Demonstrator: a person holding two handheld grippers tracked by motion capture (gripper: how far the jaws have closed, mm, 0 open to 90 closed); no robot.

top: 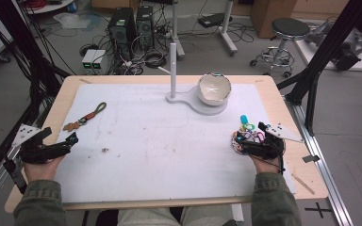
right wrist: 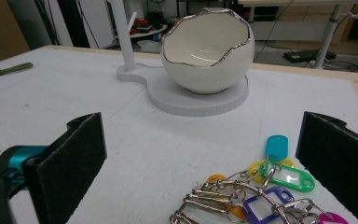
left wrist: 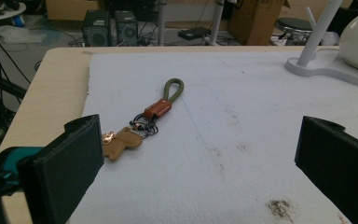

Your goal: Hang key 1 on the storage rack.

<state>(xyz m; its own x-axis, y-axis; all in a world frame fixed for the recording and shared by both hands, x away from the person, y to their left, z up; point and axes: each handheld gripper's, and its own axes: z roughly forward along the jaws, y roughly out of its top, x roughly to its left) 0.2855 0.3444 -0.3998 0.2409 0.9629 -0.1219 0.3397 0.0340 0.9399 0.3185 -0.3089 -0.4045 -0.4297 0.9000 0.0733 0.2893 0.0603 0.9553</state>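
Person's forearms in olive sleeves (top: 40,200) come in at the bottom of the high view, one handheld gripper per hand. Left gripper (top: 68,141) sits at the left edge of the white mat (top: 160,150), jaws spread wide, nothing between them. In the left gripper view the jaws frame bare mat, and the leather keychain (left wrist: 142,126) lies just ahead of the left jaw: green loop, brown sleeve, metal rings, tan tag, lying flat and angled up toward the far side. In the high view the same keychain is just beyond the left gripper, not touching it.

Right gripper (top: 238,141) rests at the right side of the mat, jaws also wide apart and gripping nothing. A bunch of colored key tags (right wrist: 256,191) on metal rings lies on the mat between and just ahead of its jaws; contact with a jaw cannot be told.

Egg-shaped white bowl (right wrist: 207,49) with a jagged silver rim sits upright on a white stand base (right wrist: 191,100) at the far middle of the table (top: 70,87), with a thin white post (top: 173,70) beside it.
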